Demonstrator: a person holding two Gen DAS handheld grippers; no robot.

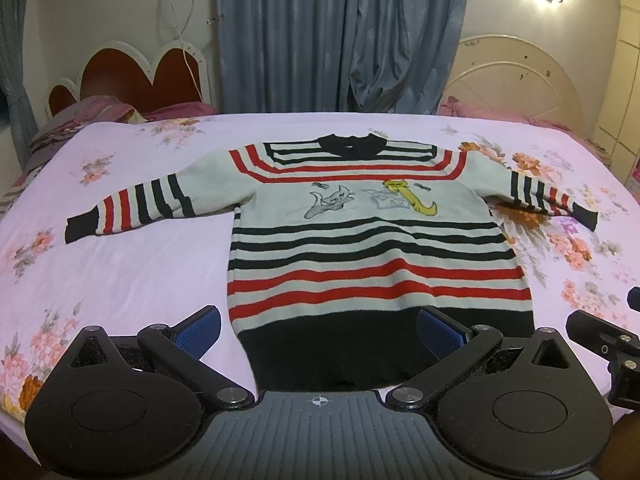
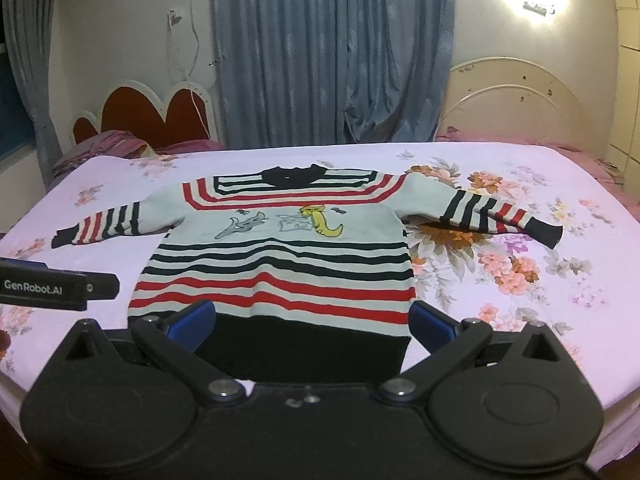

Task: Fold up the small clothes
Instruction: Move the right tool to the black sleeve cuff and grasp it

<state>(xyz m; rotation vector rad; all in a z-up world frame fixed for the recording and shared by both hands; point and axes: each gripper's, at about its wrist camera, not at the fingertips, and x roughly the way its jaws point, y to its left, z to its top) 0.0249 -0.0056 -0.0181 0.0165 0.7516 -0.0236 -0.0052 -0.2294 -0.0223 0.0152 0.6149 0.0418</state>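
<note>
A small striped sweater (image 1: 372,248) (image 2: 280,264) lies flat on the bed, front up, both sleeves spread out, its black hem nearest me. It is pale grey with red and black stripes and cartoon prints on the chest. My left gripper (image 1: 318,326) hangs open just above the hem, its blue pads (image 1: 200,328) wide apart with nothing between them. My right gripper (image 2: 312,322) is also open over the hem, a little right of the left one. The right gripper's body (image 1: 604,344) shows at the right edge of the left wrist view; the left gripper's body (image 2: 52,286) shows at the left of the right wrist view.
The bed wears a pink floral sheet (image 1: 120,272) (image 2: 500,280). Behind it stand a red heart-shaped headboard (image 1: 140,76), blue curtains (image 1: 340,32) and a cream arched headboard (image 1: 520,80). Crumpled bedding (image 1: 80,116) lies at the far left corner.
</note>
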